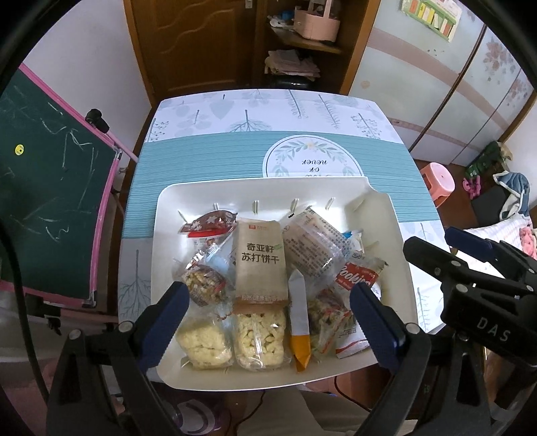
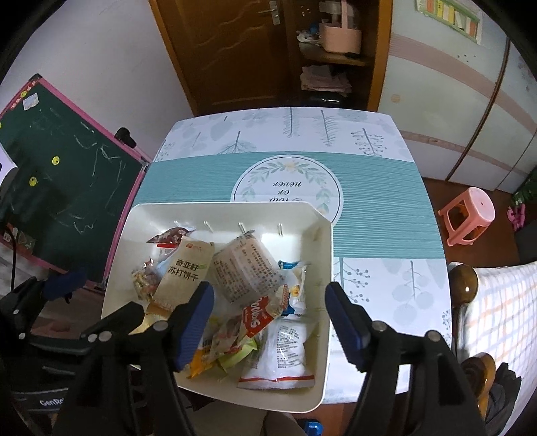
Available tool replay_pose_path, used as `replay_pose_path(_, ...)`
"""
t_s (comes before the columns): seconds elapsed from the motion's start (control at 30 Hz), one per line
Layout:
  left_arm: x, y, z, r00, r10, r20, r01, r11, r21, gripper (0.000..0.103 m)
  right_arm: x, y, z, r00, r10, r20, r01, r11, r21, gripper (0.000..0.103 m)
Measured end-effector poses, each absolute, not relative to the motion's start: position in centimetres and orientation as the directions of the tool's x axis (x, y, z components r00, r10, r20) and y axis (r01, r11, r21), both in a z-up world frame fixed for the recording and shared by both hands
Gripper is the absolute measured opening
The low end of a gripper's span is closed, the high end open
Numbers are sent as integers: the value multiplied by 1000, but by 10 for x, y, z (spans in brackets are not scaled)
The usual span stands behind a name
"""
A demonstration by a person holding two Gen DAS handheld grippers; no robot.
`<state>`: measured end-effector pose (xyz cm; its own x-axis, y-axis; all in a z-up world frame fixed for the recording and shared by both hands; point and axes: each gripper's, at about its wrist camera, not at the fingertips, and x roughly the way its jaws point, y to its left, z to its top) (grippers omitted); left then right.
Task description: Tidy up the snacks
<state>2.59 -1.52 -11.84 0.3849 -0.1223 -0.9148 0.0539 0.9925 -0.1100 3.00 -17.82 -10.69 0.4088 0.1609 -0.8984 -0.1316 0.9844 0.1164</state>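
both claws apart over the white plastic tray [image 1: 167,214] of wrapped snacks, nothing gripped

left gripper [image 1: 268,308] straddles the tall brown soda-cracker packet [image 1: 260,261] at tray centre; right gripper [image 2: 268,312] hovers near the red cookie pouch [image 2: 260,318]; tray sits at the near table edge; judge: pick one top packet, pinch its edge, lift clear of neighbours

Table [image 1: 201,161] with teal striped cloth, leaf prints, round floral emblem [image 1: 312,156] reading upside down. Green chalkboard [image 1: 50,201] in pink frame left of table, chalk scribbles, yellow smiley magnet [image 1: 19,149]. Brown wooden door [image 1: 188,43] behind table; beside it shelf with pink basket [image 1: 317,21] above a stack of papers [image 1: 292,63]. Sliding wardrobe [image 1: 436,84] at right, floral panels. Pink stool [image 2: 468,214] on floor right of table. Checked bedding [image 2: 503,318] near right edge.
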Motion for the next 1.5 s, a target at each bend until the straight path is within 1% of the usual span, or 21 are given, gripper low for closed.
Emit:
replay_pose_path(0.33, 24, -20, -103, 420, -121, -899, 43, 993, -113, 96, 26, -184, -100, 437, 158, -886, -104, 987, 125, 69)
replay_pose_path(0.73, 13, -33, -56, 489, -128, -863, 28, 991, -131, 96, 10, -202, -63, 520, 154, -840, -74, 988, 135, 69)
replay_pose_path(1.07, -2, -50, -18, 588, -46, -807, 16, 999, -46, 96, -8, -214, -29, 596, 107, -796, -34, 994, 108, 70)
replay_pose_path(1.23, -5, -52, -14, 591, -40, -806, 11, 999, -42, 96, -14, -217, -22, 618, 77, -783, -22, 997, 80, 70)
replay_pose_path(1.5, -7, -55, -12, 586, -37, -809, 9, 999, -40, 96, -17, -222, -22, 614, 68, -786, -8, 997, 80, 69)
